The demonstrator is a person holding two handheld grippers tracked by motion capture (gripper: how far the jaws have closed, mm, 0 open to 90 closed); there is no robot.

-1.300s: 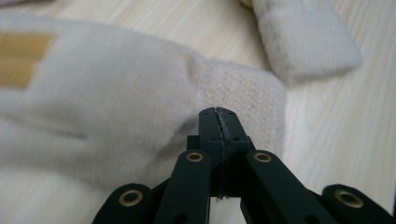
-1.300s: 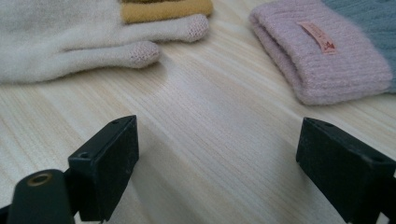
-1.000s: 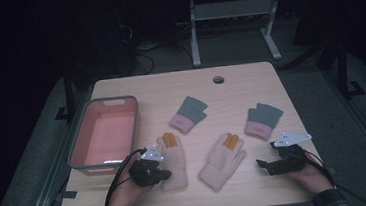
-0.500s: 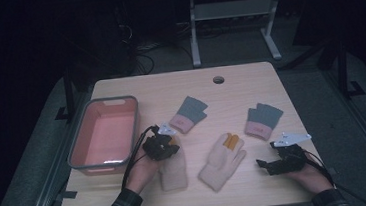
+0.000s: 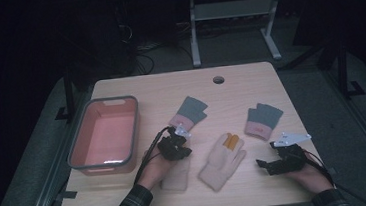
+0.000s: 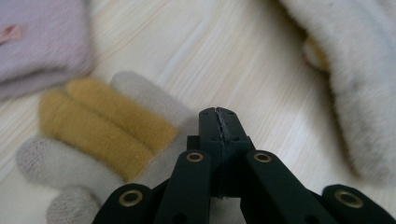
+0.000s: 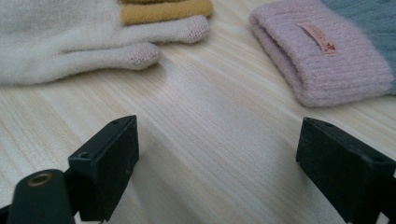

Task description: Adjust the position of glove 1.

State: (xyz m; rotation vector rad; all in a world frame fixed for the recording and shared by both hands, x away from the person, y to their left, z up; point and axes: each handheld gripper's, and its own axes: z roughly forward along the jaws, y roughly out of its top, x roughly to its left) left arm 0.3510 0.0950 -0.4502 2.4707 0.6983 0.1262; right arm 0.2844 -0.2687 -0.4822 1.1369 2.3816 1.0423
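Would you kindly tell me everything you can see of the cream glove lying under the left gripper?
The cream glove looks like soft fuzzy knit, with two mustard-yellow fingers between pale ones and rounded tips. It lies flat on the wooden table, beside a matching cream glove and just below a pink-and-grey fingerless mitt. The left gripper sits over it with jaws shut; whether they pinch the fabric I cannot tell.

My left hand (image 5: 155, 168) is covering most of the cream glove (image 5: 176, 176) beneath it; the frame edge is cutting off the pink cuff (image 6: 39, 44), which is blurring; whether my tongs (image 6: 218, 114) are pinching wool is staying unclear.
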